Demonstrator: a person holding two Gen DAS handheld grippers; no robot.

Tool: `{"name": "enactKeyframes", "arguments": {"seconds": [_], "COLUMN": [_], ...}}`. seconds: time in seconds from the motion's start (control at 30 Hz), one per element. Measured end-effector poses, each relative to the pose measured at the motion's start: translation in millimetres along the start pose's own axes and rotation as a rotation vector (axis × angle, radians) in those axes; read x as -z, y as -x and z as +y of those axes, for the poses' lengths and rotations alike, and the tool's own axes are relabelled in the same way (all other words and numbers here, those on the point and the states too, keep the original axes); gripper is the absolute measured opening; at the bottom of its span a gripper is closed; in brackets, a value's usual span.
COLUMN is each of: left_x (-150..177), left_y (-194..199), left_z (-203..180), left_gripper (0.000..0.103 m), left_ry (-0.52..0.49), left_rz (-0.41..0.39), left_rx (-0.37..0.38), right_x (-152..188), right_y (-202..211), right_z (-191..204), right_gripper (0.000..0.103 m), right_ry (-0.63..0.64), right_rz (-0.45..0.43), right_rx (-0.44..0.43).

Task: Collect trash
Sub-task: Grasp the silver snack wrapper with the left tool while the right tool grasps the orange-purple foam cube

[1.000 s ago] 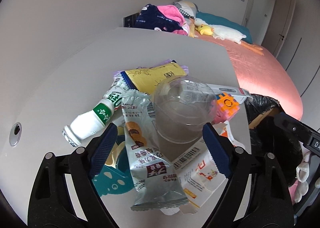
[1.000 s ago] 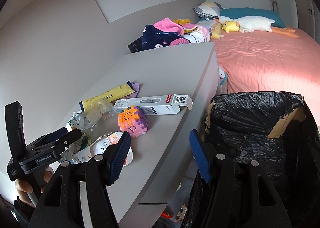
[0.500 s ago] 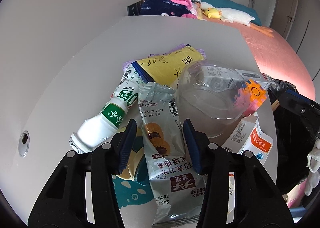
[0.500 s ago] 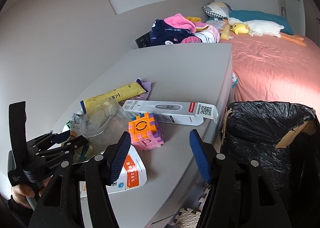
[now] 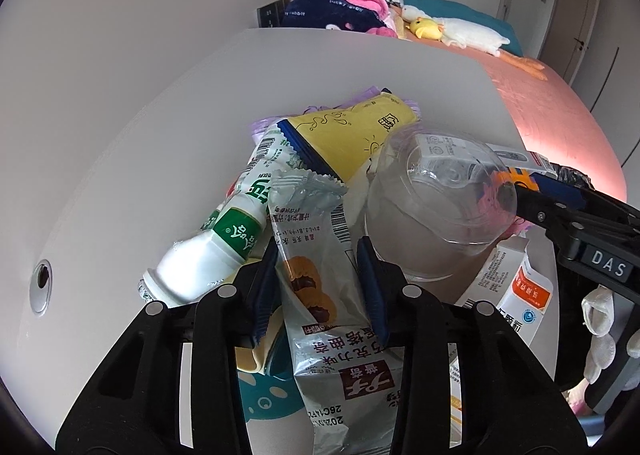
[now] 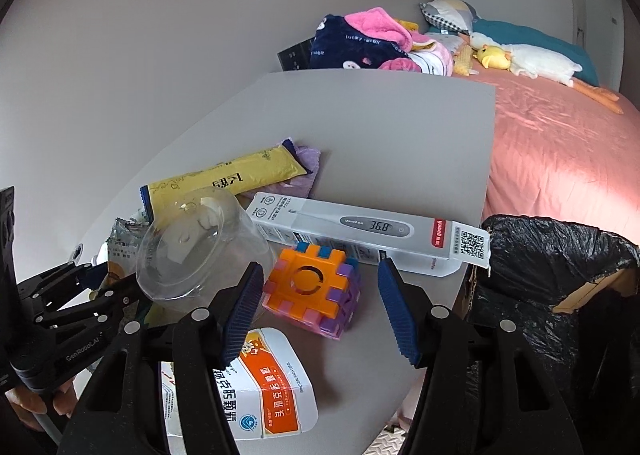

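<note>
Left gripper (image 5: 316,275) clamped on silver foil snack wrapper (image 5: 320,279) amid trash on grey tabletop (image 6: 380,135), right gripper (image 6: 320,307) spread apart above orange-purple puzzle cube (image 6: 314,291), black-lined bin (image 6: 560,275) beside table edge

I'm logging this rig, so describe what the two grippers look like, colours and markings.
Both are matte black plastic with silver rivets and ribbed blue pads. The left gripper reads "GenRobot.AI" on its side; the right gripper carries a "DAS" label.

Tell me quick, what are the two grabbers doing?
Left gripper: closed on the silver snack wrapper.
Right gripper: open, holding nothing, at the orange cube.
</note>
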State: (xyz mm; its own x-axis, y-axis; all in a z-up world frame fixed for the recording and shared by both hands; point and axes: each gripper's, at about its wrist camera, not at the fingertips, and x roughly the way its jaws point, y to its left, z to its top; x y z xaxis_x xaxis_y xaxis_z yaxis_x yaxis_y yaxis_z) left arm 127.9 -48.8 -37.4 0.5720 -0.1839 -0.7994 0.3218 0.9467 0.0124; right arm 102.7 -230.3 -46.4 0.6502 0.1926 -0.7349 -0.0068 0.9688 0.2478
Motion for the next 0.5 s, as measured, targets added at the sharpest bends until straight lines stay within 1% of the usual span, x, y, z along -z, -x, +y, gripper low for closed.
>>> {"name": "enactKeyframes", "arguments": {"seconds": [0.07, 0.17, 0.27, 0.37, 0.5], "left_x": [-0.5, -1.7, -0.3, -1.2, -3.0], "left_y": [0.4, 0.5, 2.6, 10.2, 26.5], "left_z": [2.5, 10.4, 13.5, 16.5, 19.5], "left_gripper": [0.038, 0.037, 0.035, 0.035, 0.035], "left_ry": [0.019, 0.067, 0.075, 0.089, 0.108], "left_rz": [0.003, 0.005, -0.002, -0.032, -0.076], "left_rx": [0.006, 0.036, 0.044, 0.041, 0.056], "right_x": [1.9, 4.1, 4.1, 1.6, 0.4], "right_y": [-5.5, -3.3, 4.7, 16.8, 31.9], "right_z": [1.8, 1.4, -1.3, -1.8, -4.6], "right_gripper": [0.054, 0.051, 0.05, 0.05, 0.05], "right_ry": [0.005, -0.003, -0.024, -0.025, -0.035], "right_rz": [0.014, -0.009, -0.038, -0.067, -0.093], "right_rx": [0.0, 0.003, -0.014, -0.019, -0.022]}}
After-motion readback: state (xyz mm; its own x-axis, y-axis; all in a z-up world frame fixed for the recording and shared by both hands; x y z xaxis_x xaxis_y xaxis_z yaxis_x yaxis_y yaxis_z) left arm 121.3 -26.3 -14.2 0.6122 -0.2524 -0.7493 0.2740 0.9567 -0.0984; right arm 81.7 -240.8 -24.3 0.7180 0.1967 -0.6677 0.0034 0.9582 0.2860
